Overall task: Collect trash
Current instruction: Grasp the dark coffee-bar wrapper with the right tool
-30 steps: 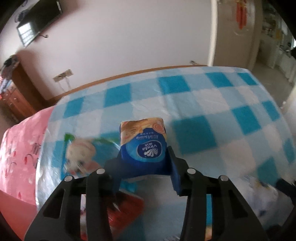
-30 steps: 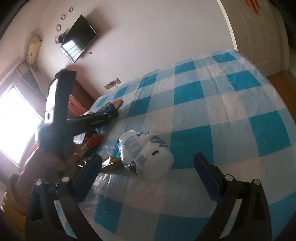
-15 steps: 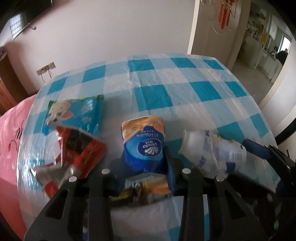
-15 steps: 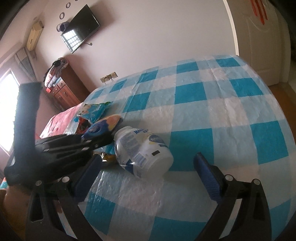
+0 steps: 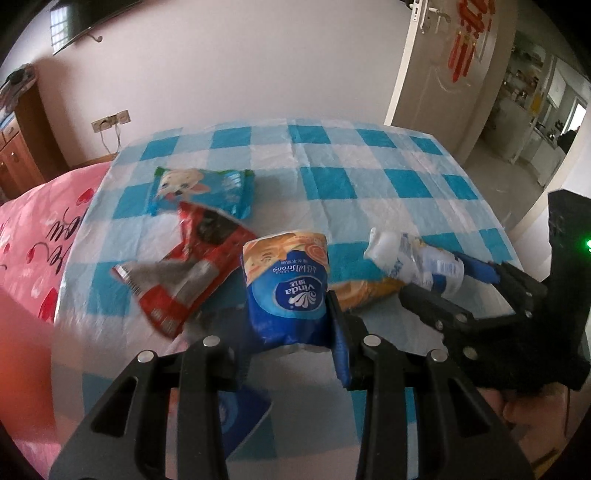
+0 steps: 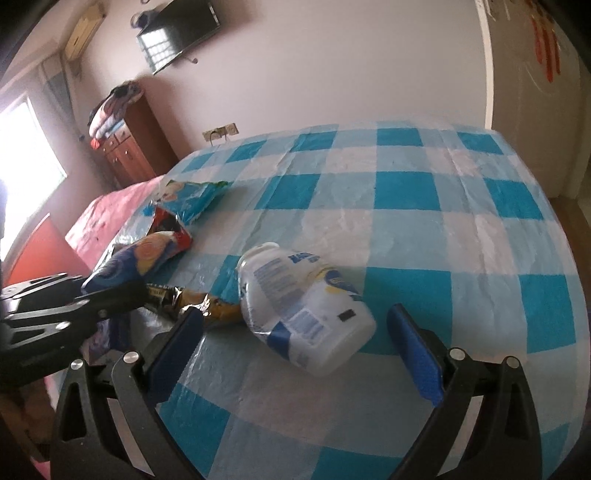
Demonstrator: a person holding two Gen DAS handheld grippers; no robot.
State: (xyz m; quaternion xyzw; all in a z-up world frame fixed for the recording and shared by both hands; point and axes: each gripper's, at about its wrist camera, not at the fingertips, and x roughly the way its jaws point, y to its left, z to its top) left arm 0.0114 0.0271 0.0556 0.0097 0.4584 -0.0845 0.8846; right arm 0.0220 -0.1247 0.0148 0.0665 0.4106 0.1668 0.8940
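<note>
Four trash items (image 5: 192,273) on blue-checked tablecloth (image 6: 406,192); bedroom.

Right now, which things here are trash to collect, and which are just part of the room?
Trash to collect:
Vinda tissue pack, held in the left gripper
crushed white bottle
red wrapper
blue snack bag
yellow wrapper

Just there:
checked tablecloth
wall TV
wooden cabinet
</note>
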